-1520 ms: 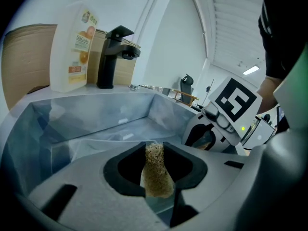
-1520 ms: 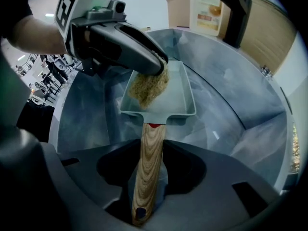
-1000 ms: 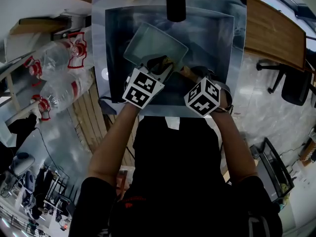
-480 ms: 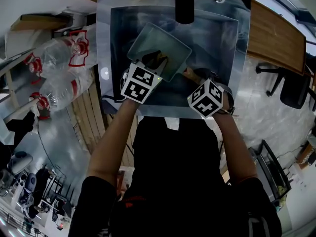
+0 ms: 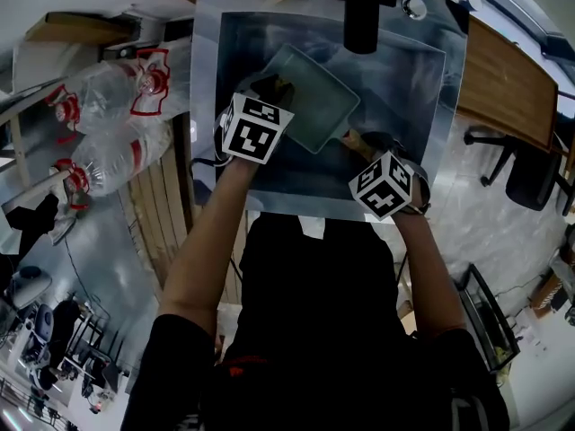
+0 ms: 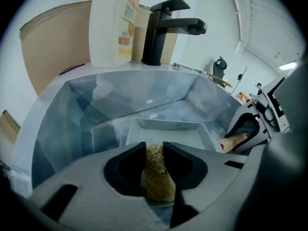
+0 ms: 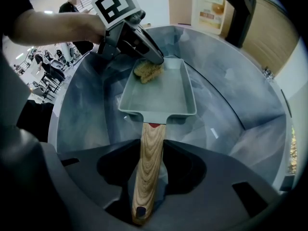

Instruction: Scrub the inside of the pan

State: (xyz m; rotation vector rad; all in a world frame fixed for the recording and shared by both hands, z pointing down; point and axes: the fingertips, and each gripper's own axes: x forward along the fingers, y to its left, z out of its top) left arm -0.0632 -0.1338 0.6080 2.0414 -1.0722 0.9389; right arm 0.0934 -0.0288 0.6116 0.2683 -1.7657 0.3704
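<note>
Right gripper [image 7: 149,148]: my jaws pinch the wooden handle [image 7: 148,167] of the pan from both sides; the handle runs straight out between them.
Left gripper [image 6: 155,150]: my jaws are pressed on a scrubber [image 6: 156,177], a tan, rough piece that stands up between the two tips.
Pan [image 7: 159,97]: grey-green and rectangular, it is inside the sink with its open side up. I cannot tell if its bottom rests on the sink floor.
Scrubber in the pan: in the right gripper view it lies in the far left corner of the pan, touching the pan floor, with the tips of my left gripper just over it.
Sink [image 7: 231,114]: a steel basin that surrounds the pan on all sides.
Faucet [image 6: 166,28]: black, it stands on the far edge of the sink, its spout reaching over the basin.
Bottle [image 6: 113,28]: white with a coloured label, just beside the faucet on its left.
</note>
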